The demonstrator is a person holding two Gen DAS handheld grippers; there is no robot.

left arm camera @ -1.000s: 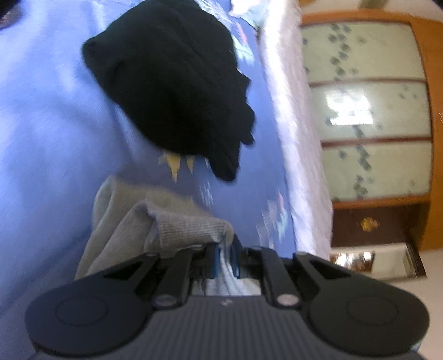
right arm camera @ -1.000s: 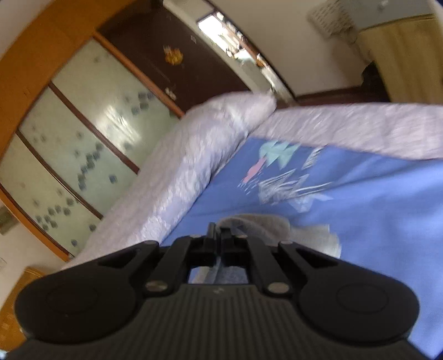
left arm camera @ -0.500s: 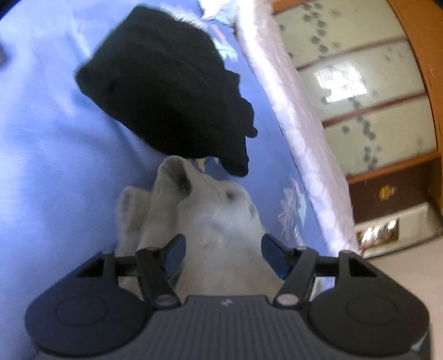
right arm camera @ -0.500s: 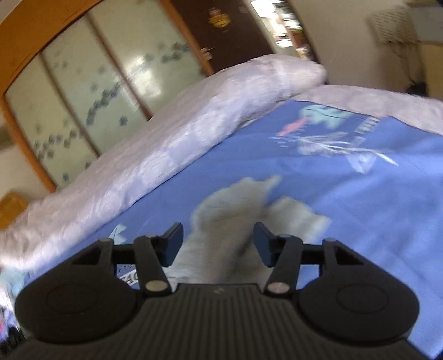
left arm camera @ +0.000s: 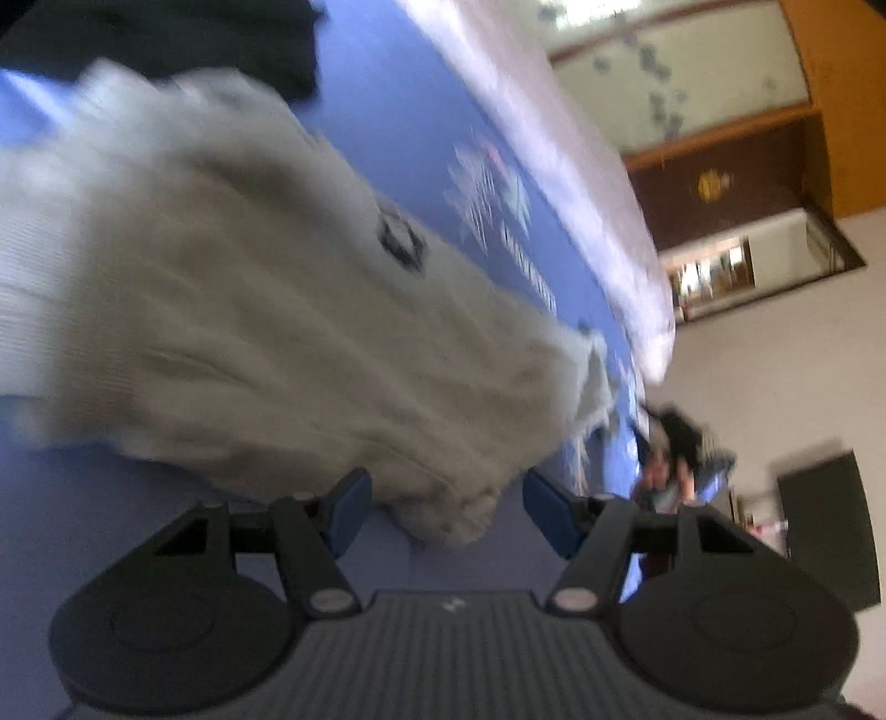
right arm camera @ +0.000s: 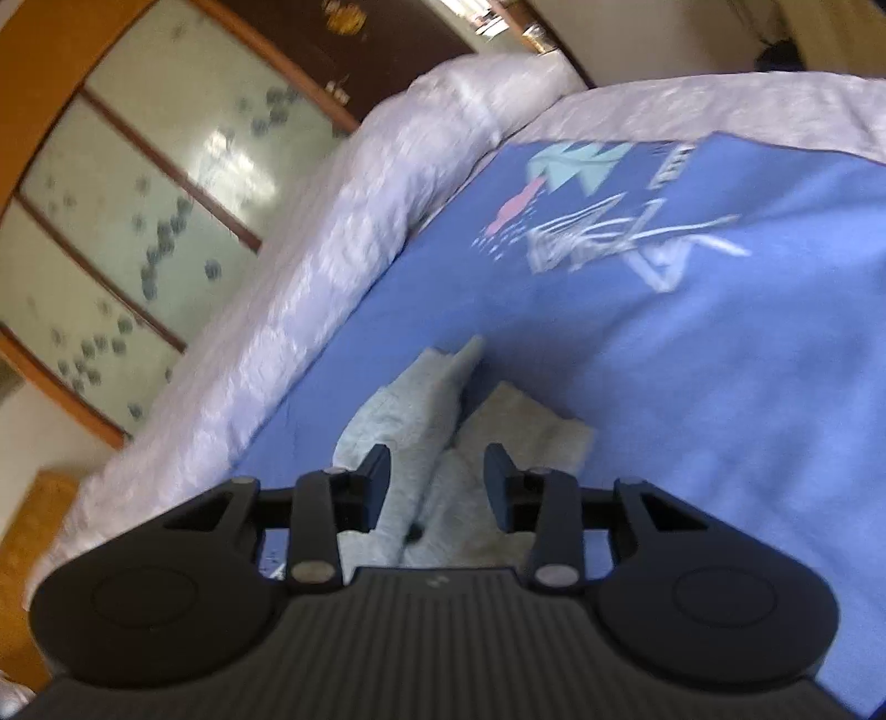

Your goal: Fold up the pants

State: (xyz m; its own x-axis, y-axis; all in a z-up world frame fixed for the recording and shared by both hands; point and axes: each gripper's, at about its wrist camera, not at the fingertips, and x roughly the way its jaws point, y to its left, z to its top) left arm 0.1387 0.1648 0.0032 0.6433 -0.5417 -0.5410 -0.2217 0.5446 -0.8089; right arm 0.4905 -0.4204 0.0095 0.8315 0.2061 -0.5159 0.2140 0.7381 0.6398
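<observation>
Tilting downward, right tongs (right arm camera: 437, 487) closing astride pants (right arm camera: 410, 421).

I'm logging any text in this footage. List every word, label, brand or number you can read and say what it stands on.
Nothing here can be quoted with confidence.
White lettering on the blue blanket: blurred, unreadable.
Small print beside the blanket's teal and pink graphic: too blurred to read.
Dark round mark on the grey pants: a logo perhaps, illegible.
Small pale mark on the left tool's body: no letters discernible.
Gold emblem on the dark cabinet: no text readable.

pants (left arm camera: 232, 310) on bedspread (right arm camera: 720, 360), dark garment (left arm camera: 166, 39) behind them
</observation>
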